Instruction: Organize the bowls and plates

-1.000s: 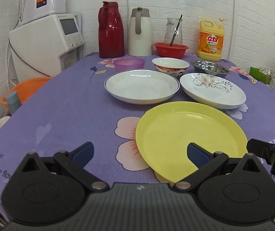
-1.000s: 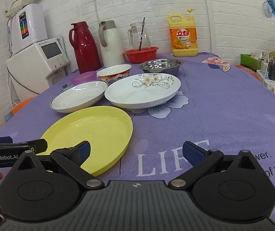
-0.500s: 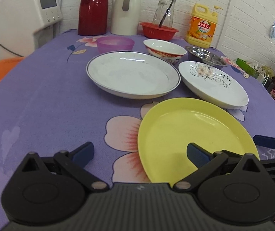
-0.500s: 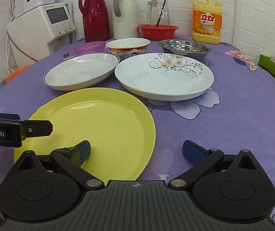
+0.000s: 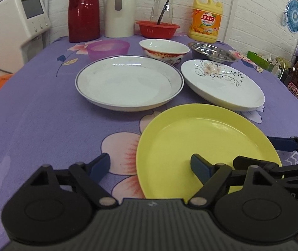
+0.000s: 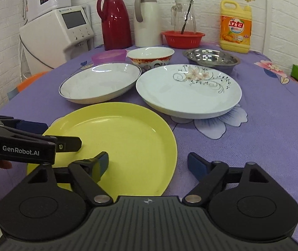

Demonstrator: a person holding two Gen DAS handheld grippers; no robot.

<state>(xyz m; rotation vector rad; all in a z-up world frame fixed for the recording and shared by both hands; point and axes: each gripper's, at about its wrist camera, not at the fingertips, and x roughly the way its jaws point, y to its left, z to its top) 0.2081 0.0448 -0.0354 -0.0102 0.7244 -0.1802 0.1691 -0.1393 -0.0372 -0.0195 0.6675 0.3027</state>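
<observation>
A yellow plate [image 5: 201,144] [image 6: 117,138] lies nearest on the purple cloth. My left gripper [image 5: 150,166] straddles its left rim; the jaws are closing and the pads are not touching it. My right gripper [image 6: 149,163] straddles the plate's right rim and is open, one finger over the plate and one over the cloth. Behind are a blue-rimmed white plate [image 5: 128,83] [image 6: 100,83] and a floral white plate [image 5: 222,85] [image 6: 188,92]. Further back stand a purple bowl [image 5: 108,49], a red-patterned bowl [image 5: 163,50] and a steel bowl [image 5: 211,51].
Along the back wall stand a red flask [image 5: 84,10], a white flask [image 5: 120,8], a glass jug in a red basket [image 5: 158,28] and a yellow detergent bottle [image 5: 206,18]. A white appliance [image 6: 59,35] stands at the far left. Boxes sit beyond the table's right edge.
Both grippers have moved in over the yellow plate from either side, and the views tilted down. The jaws of both have narrowed, the left most clearly. No dish has moved.
</observation>
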